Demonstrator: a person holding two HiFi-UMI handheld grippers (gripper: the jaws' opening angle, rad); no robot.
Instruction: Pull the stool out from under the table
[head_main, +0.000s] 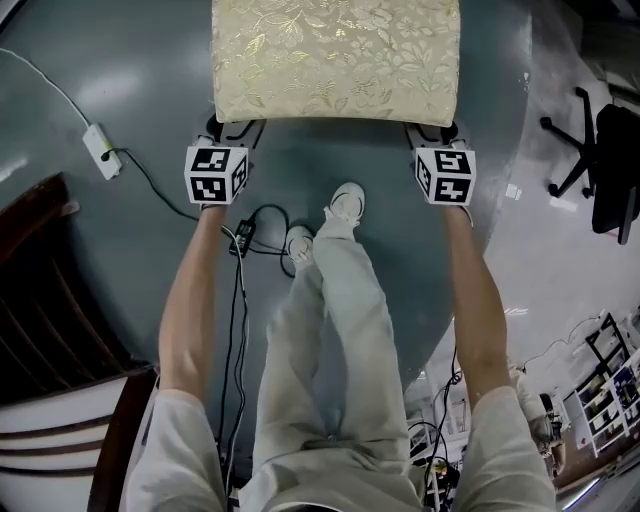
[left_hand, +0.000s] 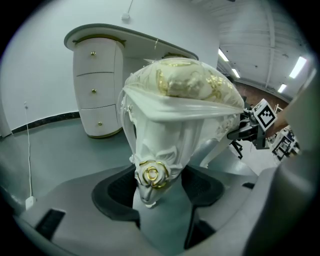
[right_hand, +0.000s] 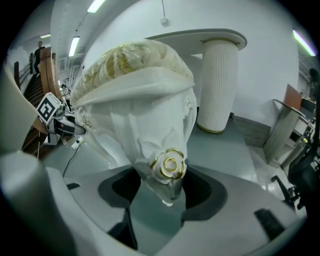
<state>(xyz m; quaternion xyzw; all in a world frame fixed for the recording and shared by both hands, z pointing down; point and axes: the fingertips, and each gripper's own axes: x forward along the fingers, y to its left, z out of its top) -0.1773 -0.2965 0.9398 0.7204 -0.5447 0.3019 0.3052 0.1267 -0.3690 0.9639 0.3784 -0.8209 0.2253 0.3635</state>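
fingers (left_hand: 114, 192) of the left gripper (left_hand: 161, 195) are clamped either side of a carved white stool leg (left_hand: 159, 150), right at its gold rose (left_hand: 151, 175). the jaws stand fairly wide with the pads touching the leg.

left gripper view: the stool (left_hand: 182, 82) stands on open grey floor (left_hand: 60, 150), and the white dressing table (left_hand: 97, 90) is well behind it.

right gripper view: same story for the right gripper (right_hand: 167, 192). its jaws are fairly wide yet seated on the second leg (right_hand: 150, 135) at the rose. the ribbed pedestal (right_hand: 219, 85) sits behind the stool, apart from it.

head view: the brocade cushion (head_main: 335, 60) is at the top with a gripper at each near corner. the feet (head_main: 345, 205) are just short of it, and a cable (head_main: 150, 185) lies on the floor to the left.

my read: the pull looks mostly done and the stool is clear of the table. what's left is letting go, maybe after a bit more travel.
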